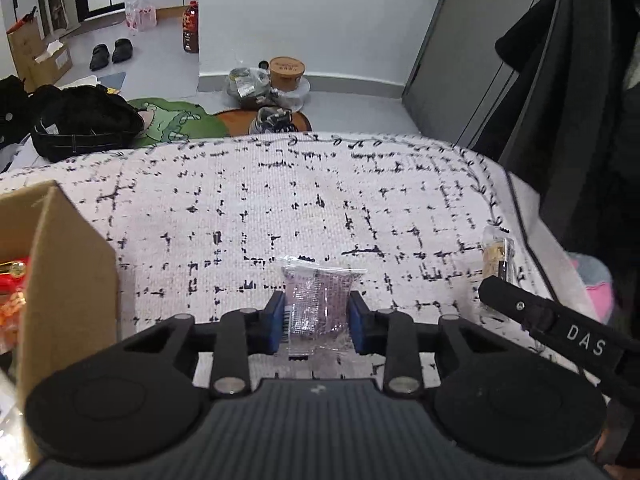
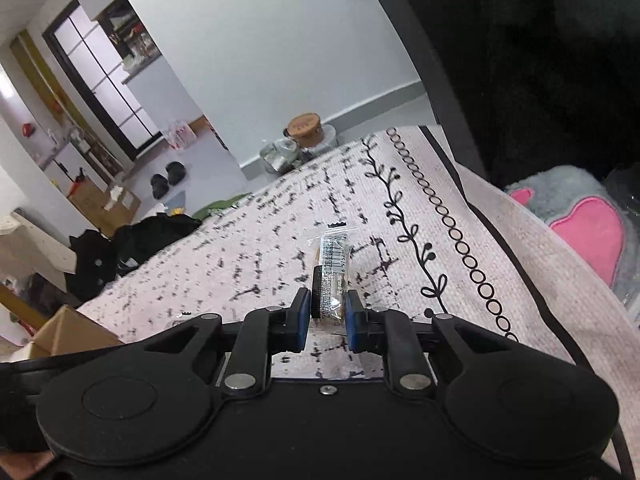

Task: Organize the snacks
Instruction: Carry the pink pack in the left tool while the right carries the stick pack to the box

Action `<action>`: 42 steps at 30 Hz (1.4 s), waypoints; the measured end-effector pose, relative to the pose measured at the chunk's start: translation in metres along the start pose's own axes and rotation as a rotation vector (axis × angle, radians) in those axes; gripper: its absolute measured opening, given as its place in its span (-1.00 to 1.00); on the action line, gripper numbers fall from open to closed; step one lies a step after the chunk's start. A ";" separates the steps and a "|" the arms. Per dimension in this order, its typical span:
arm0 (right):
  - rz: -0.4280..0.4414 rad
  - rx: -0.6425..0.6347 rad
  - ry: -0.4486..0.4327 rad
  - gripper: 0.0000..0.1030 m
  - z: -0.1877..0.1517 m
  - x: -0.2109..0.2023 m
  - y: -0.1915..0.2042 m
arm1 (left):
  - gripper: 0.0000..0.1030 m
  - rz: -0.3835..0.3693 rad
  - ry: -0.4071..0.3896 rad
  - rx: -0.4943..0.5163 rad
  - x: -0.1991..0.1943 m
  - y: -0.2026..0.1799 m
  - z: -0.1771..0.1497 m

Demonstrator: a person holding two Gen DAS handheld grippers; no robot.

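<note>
In the left wrist view my left gripper (image 1: 318, 316) is shut on a small clear packet with a purple snack (image 1: 318, 300), its blue pads pressing both sides, just above the patterned white cloth (image 1: 280, 184). My right gripper (image 2: 327, 312) is shut on a slim clear-wrapped biscuit bar (image 2: 330, 276) with a black label and barcode, which sticks out ahead of the pads. That bar (image 1: 496, 252) and one black finger (image 1: 516, 304) of the right gripper also show at the right edge of the left wrist view. An open cardboard box (image 1: 60, 264) with red snack packs (image 1: 12, 276) stands at the left.
The cloth's right edge drops off beside a grey and pink plush item (image 2: 580, 224). Black clothing (image 1: 80, 124) lies beyond the far left edge. Bags and a brown tub (image 1: 286, 70) sit on the floor by the wall. The box corner (image 2: 72, 332) shows at the lower left.
</note>
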State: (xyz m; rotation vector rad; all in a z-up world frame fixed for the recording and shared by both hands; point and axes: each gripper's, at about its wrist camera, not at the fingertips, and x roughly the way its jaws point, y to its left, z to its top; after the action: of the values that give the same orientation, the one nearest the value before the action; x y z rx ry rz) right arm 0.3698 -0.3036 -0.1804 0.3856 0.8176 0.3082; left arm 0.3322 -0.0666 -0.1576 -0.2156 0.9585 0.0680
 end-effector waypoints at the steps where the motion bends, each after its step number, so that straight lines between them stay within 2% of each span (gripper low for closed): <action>1: 0.008 0.003 -0.007 -0.65 0.000 -0.003 0.001 | -0.39 0.001 -0.005 -0.002 -0.003 -0.001 0.000; 12: 0.122 -0.041 -0.054 -0.65 -0.002 -0.023 0.043 | -0.39 0.006 -0.075 -0.050 -0.055 0.021 0.005; 20: 0.224 -0.059 -0.072 -0.65 0.000 -0.020 0.078 | -0.39 0.045 -0.098 -0.103 -0.086 0.061 0.010; 31: 0.287 -0.141 -0.042 -0.65 -0.011 -0.013 0.121 | -0.39 0.061 -0.102 -0.165 -0.120 0.119 0.007; 42: 0.320 -0.219 -0.007 -0.65 -0.030 -0.020 0.164 | -0.39 0.038 -0.116 -0.206 -0.144 0.160 -0.002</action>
State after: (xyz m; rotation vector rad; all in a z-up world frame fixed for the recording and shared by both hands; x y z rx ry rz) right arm 0.3154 -0.1600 -0.1127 0.3106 0.7056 0.6884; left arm 0.2236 0.0950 -0.0649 -0.3799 0.8398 0.2124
